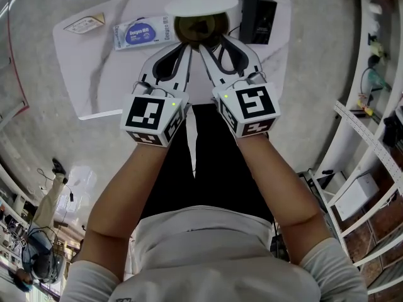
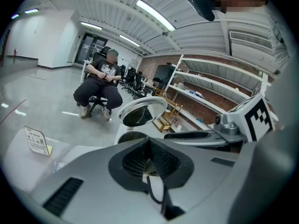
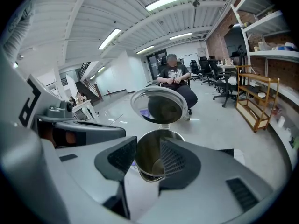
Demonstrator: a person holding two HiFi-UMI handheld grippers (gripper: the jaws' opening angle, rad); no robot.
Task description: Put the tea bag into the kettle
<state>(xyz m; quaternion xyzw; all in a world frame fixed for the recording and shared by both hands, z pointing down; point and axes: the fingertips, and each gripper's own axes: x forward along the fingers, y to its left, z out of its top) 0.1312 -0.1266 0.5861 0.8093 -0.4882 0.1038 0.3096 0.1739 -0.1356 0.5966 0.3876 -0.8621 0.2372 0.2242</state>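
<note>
Nearest, we read the left gripper (image 2: 149,148) with fingers (image 2: 133,160) closed together, nothing identifiable between them, and the right gripper (image 3: 147,157) with fingers (image 3: 117,158) spread apart and empty at the mouth of the open kettle (image 3: 145,146), inside which a pale tea bag (image 3: 160,165) lies, its lid (image 3: 159,107) tilted up behind.

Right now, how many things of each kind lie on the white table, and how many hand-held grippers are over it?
Kettle: 1
Blue-and-white packet: 1
Card: 1
Black box: 1
Hand-held grippers: 2, left hand-held gripper and right hand-held gripper
Total: 6
</note>
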